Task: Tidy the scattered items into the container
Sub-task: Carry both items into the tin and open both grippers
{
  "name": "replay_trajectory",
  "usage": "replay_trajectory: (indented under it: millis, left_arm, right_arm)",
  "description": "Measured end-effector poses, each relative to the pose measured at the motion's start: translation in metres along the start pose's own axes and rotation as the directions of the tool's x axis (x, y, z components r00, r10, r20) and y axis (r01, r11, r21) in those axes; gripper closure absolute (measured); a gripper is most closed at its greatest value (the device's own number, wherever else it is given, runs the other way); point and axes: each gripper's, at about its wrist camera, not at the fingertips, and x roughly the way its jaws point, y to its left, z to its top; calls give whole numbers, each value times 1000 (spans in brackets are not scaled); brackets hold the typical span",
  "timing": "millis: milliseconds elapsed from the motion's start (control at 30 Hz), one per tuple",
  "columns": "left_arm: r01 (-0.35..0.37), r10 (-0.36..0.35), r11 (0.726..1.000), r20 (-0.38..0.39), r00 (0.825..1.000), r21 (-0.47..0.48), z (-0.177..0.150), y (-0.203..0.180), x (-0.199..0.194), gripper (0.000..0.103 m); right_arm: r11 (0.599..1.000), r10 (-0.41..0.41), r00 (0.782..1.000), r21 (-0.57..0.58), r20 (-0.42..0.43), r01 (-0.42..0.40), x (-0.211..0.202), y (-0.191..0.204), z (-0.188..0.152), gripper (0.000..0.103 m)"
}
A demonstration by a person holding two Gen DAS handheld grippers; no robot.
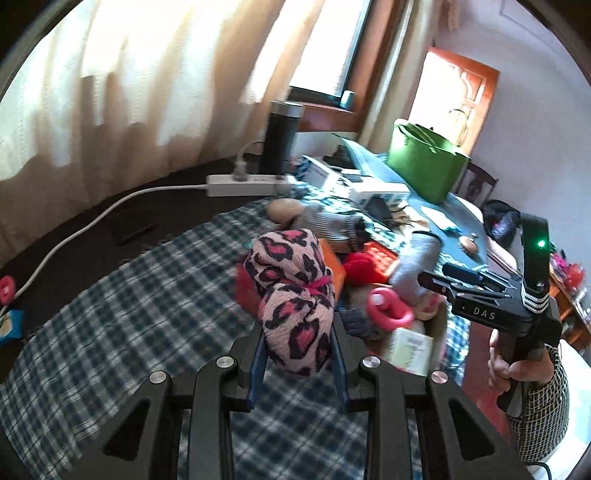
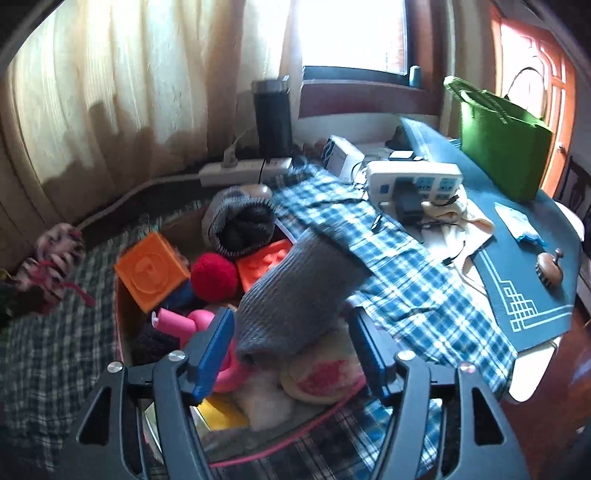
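Crinkled cloth scarf (image 1: pixel 291 295), ribbed knit sock (image 2: pixel 299 295) — glossy plastic block (image 2: pixel 149 271)

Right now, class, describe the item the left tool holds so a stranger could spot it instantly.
Find the checked cloth and the box of toys on it. Just before the box, the left tool grips a knotted fabric bundle: the only pink, leopard-spotted thing there.

Strong daylight comes in through the far window (image 2: pixel 354 33) and glows white through the curtains (image 1: pixel 129 74), washing them out. The near parts are darker. Edges curve and go black at the corners. Many things look smeared and blurry.
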Motion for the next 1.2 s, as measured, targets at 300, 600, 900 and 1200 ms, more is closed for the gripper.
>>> replay_trajectory:
  millis: [300, 600, 900, 1200]
  left_arm:
    - [86, -84, 995, -56, 995, 47, 2, -44, 41, 71]
    - [60, -56, 997, -105, 993, 38, -5, -38, 80, 71]
    - [60, -55, 994, -63, 997, 90, -7, -42, 57, 30]
    - [-6, 6, 986, 4, 1000, 165, -14, -33, 20, 23]
  right_arm:
    - [996, 14, 998, 87, 61, -20, -23, -23, -11, 27]
    - [996, 49, 995, 67, 92, -55, -32, -11, -19, 27]
    - [990, 140, 983, 19, 115, -143, -29, 25, -6, 27]
    - [978, 194, 981, -80, 29, -191, 6, 70, 14, 27]
